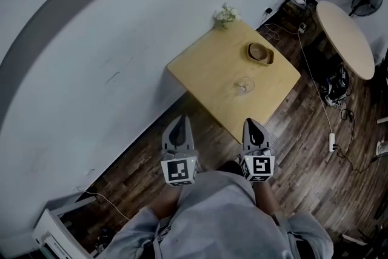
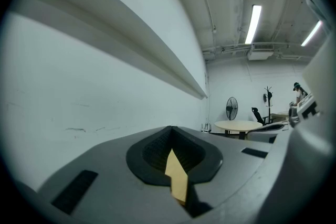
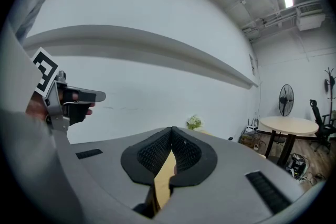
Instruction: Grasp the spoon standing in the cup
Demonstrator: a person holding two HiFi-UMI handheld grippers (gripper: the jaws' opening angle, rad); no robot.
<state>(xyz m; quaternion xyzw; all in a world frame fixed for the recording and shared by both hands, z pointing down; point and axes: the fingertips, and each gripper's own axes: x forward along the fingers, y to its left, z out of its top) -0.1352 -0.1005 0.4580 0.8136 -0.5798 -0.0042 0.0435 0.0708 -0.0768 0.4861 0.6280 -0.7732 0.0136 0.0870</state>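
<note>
A clear glass cup [image 1: 245,85] stands near the front edge of a square wooden table [image 1: 206,73]; the spoon in it is too small to make out. A wooden bowl [image 1: 260,53] sits behind it. Both grippers hang over the dark wood floor just short of the table. My left gripper [image 1: 179,123] [image 2: 170,134] is off the table's near left side, and its pads meet with nothing between them. My right gripper [image 1: 253,125] [image 3: 170,136] is by the table's near corner, also shut and empty. Only a sliver of tabletop shows through each pair of jaws.
A small plant [image 1: 225,14] [image 3: 194,122] stands at the table's far corner against the white wall. A round table [image 1: 345,39] [image 2: 241,125], a floor fan [image 1: 365,0] [image 3: 286,99] and cables with a power strip [image 1: 331,142] are to the right. A white unit [image 1: 54,233] sits low left.
</note>
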